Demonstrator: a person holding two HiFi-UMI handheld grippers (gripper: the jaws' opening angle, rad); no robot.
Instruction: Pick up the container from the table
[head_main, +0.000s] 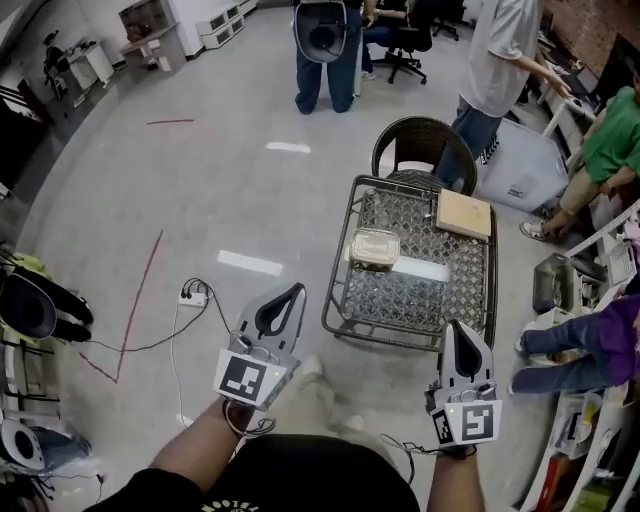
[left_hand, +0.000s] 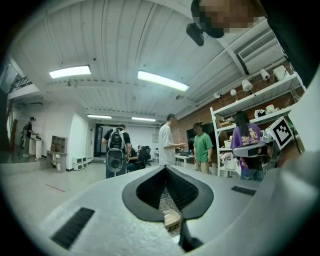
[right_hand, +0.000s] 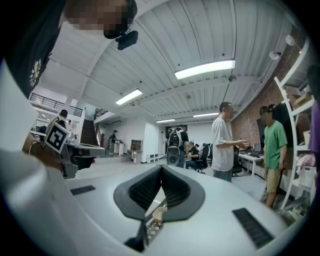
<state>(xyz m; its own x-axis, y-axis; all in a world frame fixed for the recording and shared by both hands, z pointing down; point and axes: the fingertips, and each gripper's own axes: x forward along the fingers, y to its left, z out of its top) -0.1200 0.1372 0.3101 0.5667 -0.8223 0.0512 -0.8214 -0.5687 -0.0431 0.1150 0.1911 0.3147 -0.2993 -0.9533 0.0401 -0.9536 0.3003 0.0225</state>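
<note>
A clear lidded container (head_main: 375, 248) sits near the middle of a low wire-mesh table (head_main: 345, 330). Both grippers are held short of the table's near edge, pointing level toward it. My left gripper (head_main: 290, 293) is shut and empty, off the table's near left corner. My right gripper (head_main: 455, 328) is shut and empty, by the near right corner. In the left gripper view the container (left_hand: 171, 218) shows low down through the gap behind the closed jaws of the left gripper (left_hand: 165, 167). In the right gripper view the container (right_hand: 159, 214) peeks below the shut right gripper (right_hand: 161, 167).
A wooden board (head_main: 464, 213) lies on the table's far right corner. A wicker chair (head_main: 424, 150) stands behind the table, a plastic bin (head_main: 520, 165) beside it. Several people stand or sit at the back and right. A power strip (head_main: 192, 296) with cables lies on the floor at left.
</note>
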